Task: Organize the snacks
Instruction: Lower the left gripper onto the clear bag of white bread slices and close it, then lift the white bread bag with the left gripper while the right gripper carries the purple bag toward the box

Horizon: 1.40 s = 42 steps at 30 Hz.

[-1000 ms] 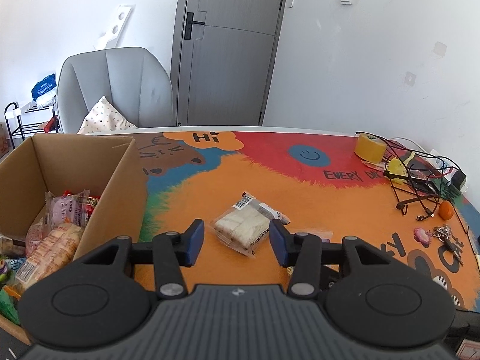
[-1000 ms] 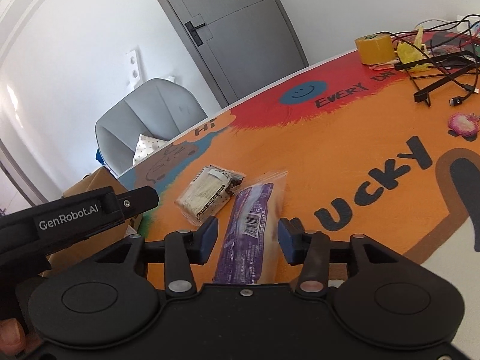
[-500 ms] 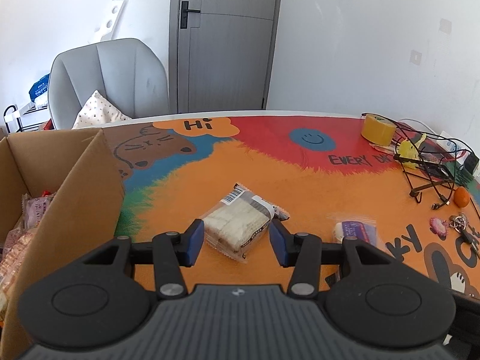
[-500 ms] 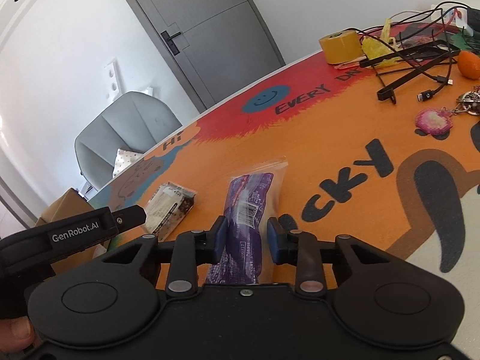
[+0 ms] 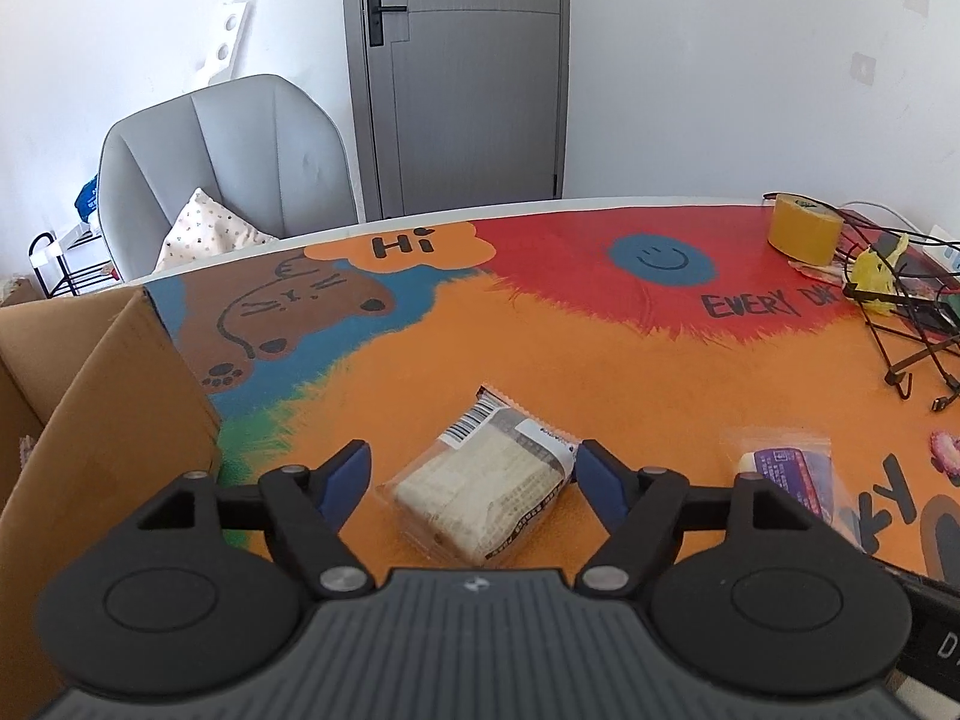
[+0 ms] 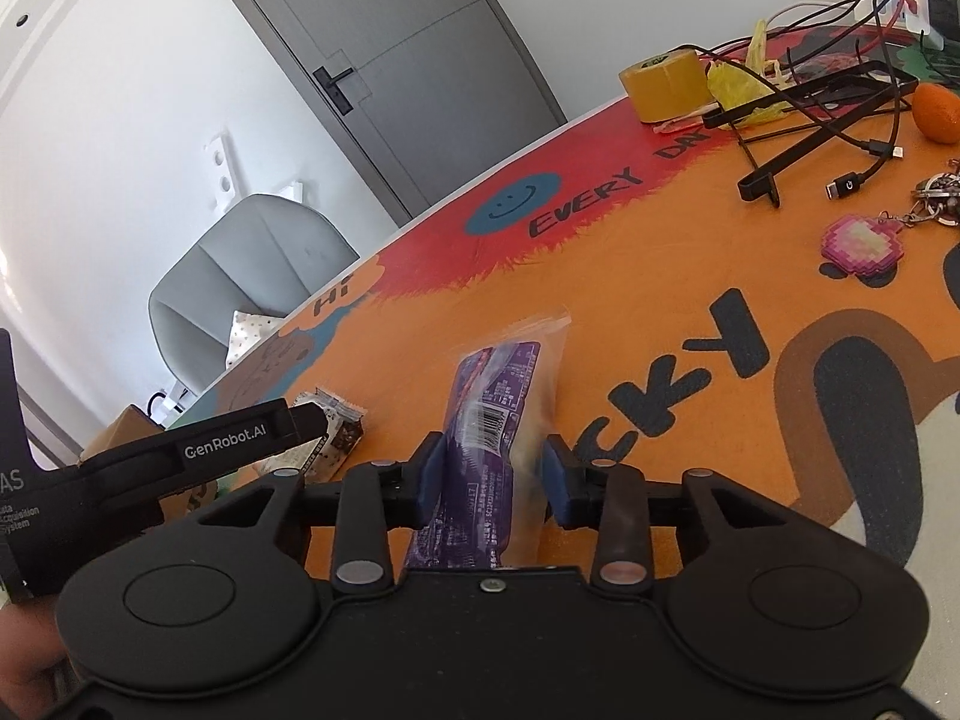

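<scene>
Left gripper (image 5: 471,471): fingers spread wide and opening; the pale cracker packet lies between them, with a clear gap at the left pad; the right pad stands just beside the packet's sealed end, contact cannot be told.
Right gripper (image 6: 489,477): fingers opening, set either side of the purple snack pouch; the left pad sits against the pouch, the right pad shows a narrow gap at the clear wrapper.
Cracker packet (image 5: 480,483): flat on the orange part of the table, barcode end pointing away from the camera.
Purple snack pouch (image 6: 489,420): lying lengthwise on the table, its near end running under the right gripper body; in the left wrist view it lies to the right of the cracker packet, apart from it.
Cardboard box (image 5: 90,420): standing at the table's left edge, near the left gripper; its contents are mostly hidden.
Table (image 5: 540,348): covered with a colourful printed mat.
Far right of table: yellow tape roll (image 5: 804,228), black cables (image 6: 840,120), an orange fruit (image 6: 936,111), a pink keyring charm (image 6: 861,246).
Background: grey chair (image 5: 228,162) with a cushion, grey door (image 5: 462,72).
</scene>
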{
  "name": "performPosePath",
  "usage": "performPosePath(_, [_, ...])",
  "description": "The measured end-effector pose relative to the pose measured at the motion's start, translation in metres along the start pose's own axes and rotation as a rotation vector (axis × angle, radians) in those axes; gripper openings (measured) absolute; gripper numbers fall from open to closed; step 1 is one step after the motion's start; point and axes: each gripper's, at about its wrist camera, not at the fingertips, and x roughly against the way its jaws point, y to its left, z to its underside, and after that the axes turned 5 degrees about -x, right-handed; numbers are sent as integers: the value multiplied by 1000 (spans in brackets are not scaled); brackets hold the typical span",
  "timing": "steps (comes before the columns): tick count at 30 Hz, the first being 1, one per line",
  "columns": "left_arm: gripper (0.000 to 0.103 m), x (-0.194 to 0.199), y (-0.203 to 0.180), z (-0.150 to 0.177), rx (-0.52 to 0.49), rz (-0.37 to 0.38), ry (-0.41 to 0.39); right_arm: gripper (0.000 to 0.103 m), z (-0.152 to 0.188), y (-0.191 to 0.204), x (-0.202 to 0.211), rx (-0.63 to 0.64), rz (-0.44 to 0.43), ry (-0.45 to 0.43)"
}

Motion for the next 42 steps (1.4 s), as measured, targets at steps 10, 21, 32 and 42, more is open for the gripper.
performPosePath(10, [68, -20, -10, 9, -55, -8, 13, 39, -1, -2, -2, 0, -13, 4])
performPosePath(21, [46, 0, 3, 17, 2, 58, -1, 47, 2, 14, -4, 35, 11, -3])
performPosePath(32, [44, 30, 18, 29, 50, 99, -28, 37, 20, 36, -3, 157, 101, -17])
performPosePath(42, [44, 75, 33, 27, 91, 135, -113, 21, 24, 50, 25, 171, 48, -74])
